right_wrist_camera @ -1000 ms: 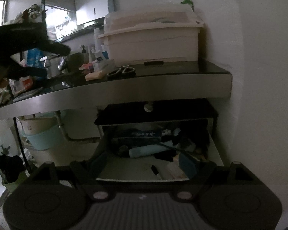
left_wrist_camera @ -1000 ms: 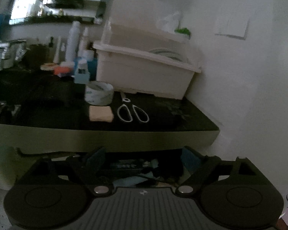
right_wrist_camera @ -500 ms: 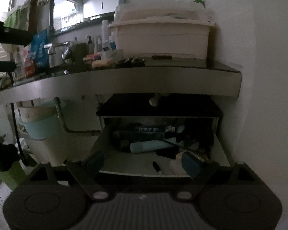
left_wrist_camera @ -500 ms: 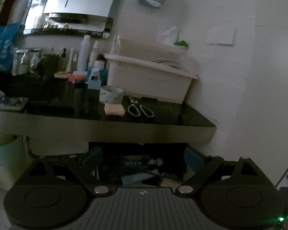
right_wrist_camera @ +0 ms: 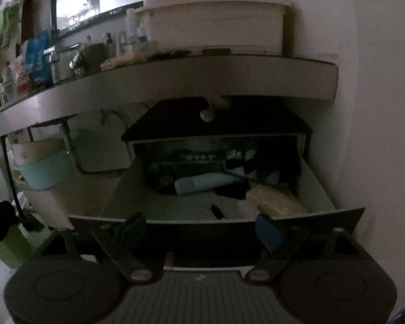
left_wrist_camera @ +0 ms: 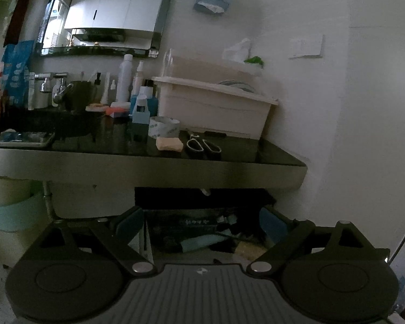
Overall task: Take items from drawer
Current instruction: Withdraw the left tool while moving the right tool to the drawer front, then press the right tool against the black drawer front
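Drawer (right_wrist_camera: pixel 318 189) open below both grippers (left_wrist_camera: pixel 201 225) (right_wrist_camera: pixel 199 230), jaws spread, empty, angled slightly downward.

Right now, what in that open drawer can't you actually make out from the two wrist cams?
- Drawer back corners: right wrist view, lost in shadow under the counter.
- Drawer front floor: left wrist view, hidden behind the left gripper.
- Print on the dark box: too small, blurred.
- Small black item: too dim to identify.

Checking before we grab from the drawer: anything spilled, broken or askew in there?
Nothing spilled or broken that shows. The open drawer is cluttered: a light blue tube lies on its side across dark items at the back, a tan packet sits front right. The back is too dark to judge.
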`<action>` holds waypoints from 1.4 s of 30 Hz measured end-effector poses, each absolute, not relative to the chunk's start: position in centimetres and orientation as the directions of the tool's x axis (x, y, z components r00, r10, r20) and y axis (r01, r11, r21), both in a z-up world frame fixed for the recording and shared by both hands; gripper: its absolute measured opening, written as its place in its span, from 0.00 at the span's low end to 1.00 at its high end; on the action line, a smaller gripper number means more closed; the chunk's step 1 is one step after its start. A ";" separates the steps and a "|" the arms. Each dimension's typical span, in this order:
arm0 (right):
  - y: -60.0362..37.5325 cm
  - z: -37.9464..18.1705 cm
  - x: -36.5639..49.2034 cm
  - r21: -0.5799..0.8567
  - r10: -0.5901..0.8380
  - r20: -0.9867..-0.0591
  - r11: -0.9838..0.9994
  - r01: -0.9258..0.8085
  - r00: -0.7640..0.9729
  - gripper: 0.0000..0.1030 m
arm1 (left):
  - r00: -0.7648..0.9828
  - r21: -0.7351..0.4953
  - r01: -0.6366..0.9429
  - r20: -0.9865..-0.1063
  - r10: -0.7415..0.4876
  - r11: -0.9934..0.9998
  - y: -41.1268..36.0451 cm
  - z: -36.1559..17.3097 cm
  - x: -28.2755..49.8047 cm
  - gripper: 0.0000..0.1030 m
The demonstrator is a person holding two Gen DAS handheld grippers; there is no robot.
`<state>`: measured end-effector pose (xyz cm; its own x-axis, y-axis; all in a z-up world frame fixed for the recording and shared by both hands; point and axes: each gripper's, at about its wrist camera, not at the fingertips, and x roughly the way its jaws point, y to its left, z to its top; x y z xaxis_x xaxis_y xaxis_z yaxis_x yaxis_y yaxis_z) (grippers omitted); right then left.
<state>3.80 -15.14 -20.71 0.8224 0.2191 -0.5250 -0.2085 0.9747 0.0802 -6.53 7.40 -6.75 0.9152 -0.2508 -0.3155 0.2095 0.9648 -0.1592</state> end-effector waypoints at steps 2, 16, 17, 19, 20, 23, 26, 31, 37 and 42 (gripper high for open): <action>-15.0 -21.0 3.9 0.080 0.216 -0.528 0.976 -0.204 0.822 0.86 | 0.918 -0.157 0.194 -0.318 -0.236 0.968 7.5 -7.0 -6.8 0.91; -13.6 -24.8 6.0 0.031 0.177 -0.604 0.980 -0.198 0.777 0.78 | 0.913 -0.181 0.136 -0.358 -0.193 0.974 8.6 -8.9 -8.5 0.91; -13.5 -25.1 6.4 0.028 0.173 -0.617 0.980 -0.198 0.767 0.74 | 0.912 -0.180 0.135 -0.363 -0.193 0.974 8.6 -9.0 -8.5 0.91; -13.3 -25.8 7.3 0.042 0.179 -0.650 0.979 -0.200 0.739 0.70 | 0.910 -0.182 0.133 -0.367 -0.193 0.974 8.7 -9.1 -8.5 0.91; -13.3 -26.1 7.7 0.044 0.176 -0.665 0.980 -0.196 0.726 0.70 | 0.910 -0.184 0.133 -0.367 -0.194 0.974 8.7 -9.1 -8.5 0.91; -13.2 -26.8 8.6 0.055 0.167 -0.695 0.982 -0.180 0.700 0.70 | 0.909 -0.185 0.130 -0.370 -0.192 0.974 8.8 -9.0 -8.4 0.91; -13.2 -27.4 9.6 0.065 0.159 -0.722 0.984 -0.164 0.674 0.70 | 0.904 -0.186 0.131 -0.381 -0.194 0.974 8.8 -9.0 -8.1 0.91; -13.0 -28.1 10.6 0.064 0.156 -0.741 0.985 -0.163 0.653 0.70 | 0.903 -0.190 0.124 -0.386 -0.190 0.974 9.0 -8.9 -7.9 0.91; -12.4 -28.5 11.7 0.050 0.149 -0.759 0.984 -0.171 0.634 0.70 | 0.901 -0.194 0.112 -0.394 -0.182 0.975 9.5 -8.8 -7.6 0.91; -11.9 -28.5 12.4 0.050 0.147 -0.759 0.984 -0.168 0.634 0.72 | 0.903 -0.190 0.102 -0.393 -0.171 0.976 9.8 -8.6 -7.5 0.91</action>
<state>12.41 -11.94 -28.55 0.6338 0.1470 -0.7594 -0.1684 0.9844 0.0501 -7.51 9.79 -8.64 0.9034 -0.1709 -0.3932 0.1021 0.9765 -0.1899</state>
